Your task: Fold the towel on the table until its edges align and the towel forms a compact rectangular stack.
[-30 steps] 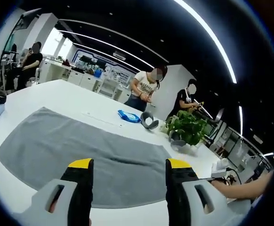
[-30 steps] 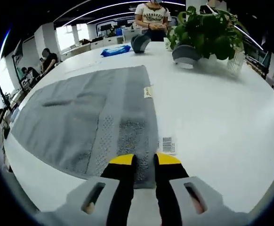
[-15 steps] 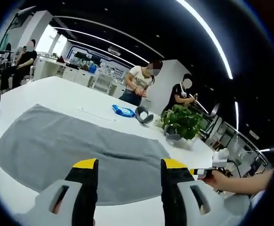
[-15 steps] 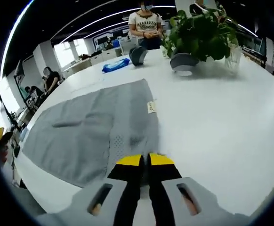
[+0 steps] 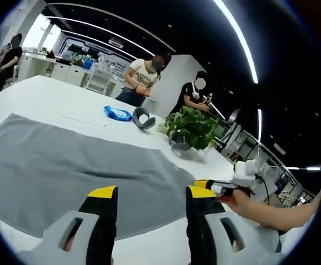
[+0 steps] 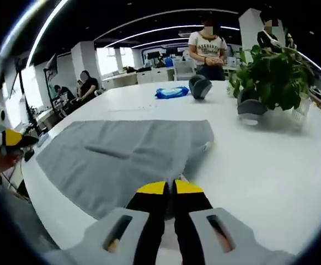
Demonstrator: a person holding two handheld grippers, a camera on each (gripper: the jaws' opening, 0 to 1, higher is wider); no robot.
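Grey towel (image 6: 127, 157) lies spread on your white table (image 6: 271, 160). Your right gripper (image 6: 168, 187) pinches its near corner, lifting it. Your left gripper (image 5: 147, 193) hangs open above the near edge.
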